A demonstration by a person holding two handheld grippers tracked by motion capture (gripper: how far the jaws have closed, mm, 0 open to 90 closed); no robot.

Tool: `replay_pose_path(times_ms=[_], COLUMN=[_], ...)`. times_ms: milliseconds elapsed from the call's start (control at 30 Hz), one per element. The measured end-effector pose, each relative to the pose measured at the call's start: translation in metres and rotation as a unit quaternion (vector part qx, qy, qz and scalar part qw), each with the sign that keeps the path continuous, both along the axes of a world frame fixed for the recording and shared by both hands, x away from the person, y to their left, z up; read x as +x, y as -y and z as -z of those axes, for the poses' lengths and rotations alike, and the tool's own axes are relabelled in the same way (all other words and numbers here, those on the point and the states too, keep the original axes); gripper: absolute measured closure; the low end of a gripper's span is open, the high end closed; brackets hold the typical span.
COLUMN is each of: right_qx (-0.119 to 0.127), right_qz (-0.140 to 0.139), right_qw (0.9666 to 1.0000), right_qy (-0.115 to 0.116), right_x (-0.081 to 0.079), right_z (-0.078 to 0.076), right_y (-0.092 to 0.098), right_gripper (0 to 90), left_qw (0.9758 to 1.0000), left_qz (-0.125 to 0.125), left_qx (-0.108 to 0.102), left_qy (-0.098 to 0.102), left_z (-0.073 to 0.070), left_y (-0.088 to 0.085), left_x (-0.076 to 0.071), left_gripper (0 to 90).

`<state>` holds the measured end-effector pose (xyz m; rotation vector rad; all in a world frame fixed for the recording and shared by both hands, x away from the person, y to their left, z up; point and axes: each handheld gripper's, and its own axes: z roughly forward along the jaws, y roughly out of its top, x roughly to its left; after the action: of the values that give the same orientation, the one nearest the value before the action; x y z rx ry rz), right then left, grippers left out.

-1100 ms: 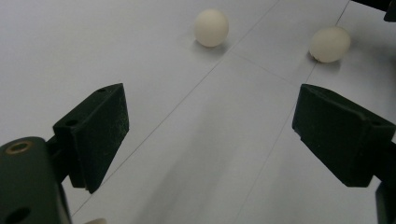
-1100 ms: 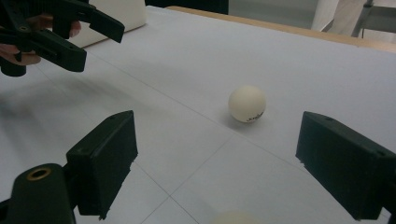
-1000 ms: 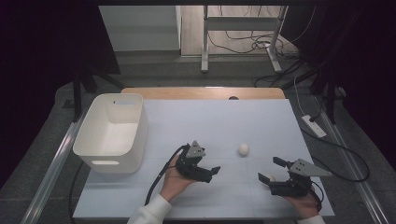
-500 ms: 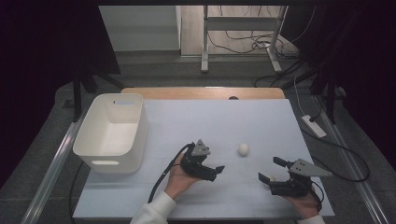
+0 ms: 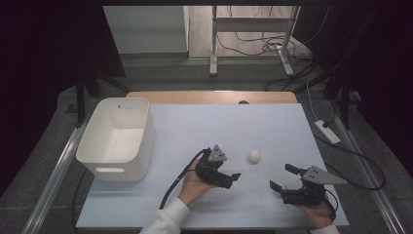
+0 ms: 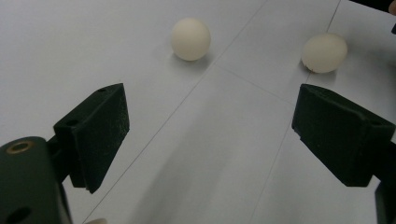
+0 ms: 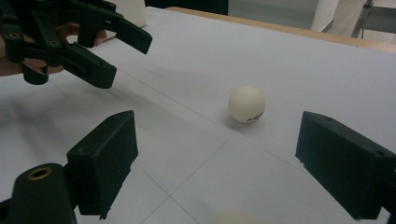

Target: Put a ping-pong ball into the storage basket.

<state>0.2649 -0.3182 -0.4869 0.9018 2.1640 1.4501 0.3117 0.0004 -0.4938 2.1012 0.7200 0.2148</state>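
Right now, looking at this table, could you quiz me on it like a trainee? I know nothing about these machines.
1. True or false: the left gripper is clamped on a ball.
2. How many white balls lie on the table, judging by the left gripper view?
3. Where does the white bin sit? A: at the table's left side. B: between the two grippers. C: at the far right corner.

Key:
1. False; its jaws stand open and hold nothing.
2. Two: one ball ahead of the left jaw, the other ball beyond the right jaw.
3. A.
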Motion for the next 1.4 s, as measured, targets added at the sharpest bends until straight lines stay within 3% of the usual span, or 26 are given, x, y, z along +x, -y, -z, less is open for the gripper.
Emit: replay_pose_path(times_ms=[1400], right_qx=[0.001], right_qz=[0.002], right_qw=[1.0000], right_qy=[0.002], right_x=[0.000], right_z=[-0.001], right_y=[0.002], right_gripper=[12.7], left_qw=[0.9996], left_qz=[0.026], left_qx=[0.003], left_qy=[-0.007], left_z=[-0.003], left_y=[0.034], left_x=[0.012], left_gripper=[12.2])
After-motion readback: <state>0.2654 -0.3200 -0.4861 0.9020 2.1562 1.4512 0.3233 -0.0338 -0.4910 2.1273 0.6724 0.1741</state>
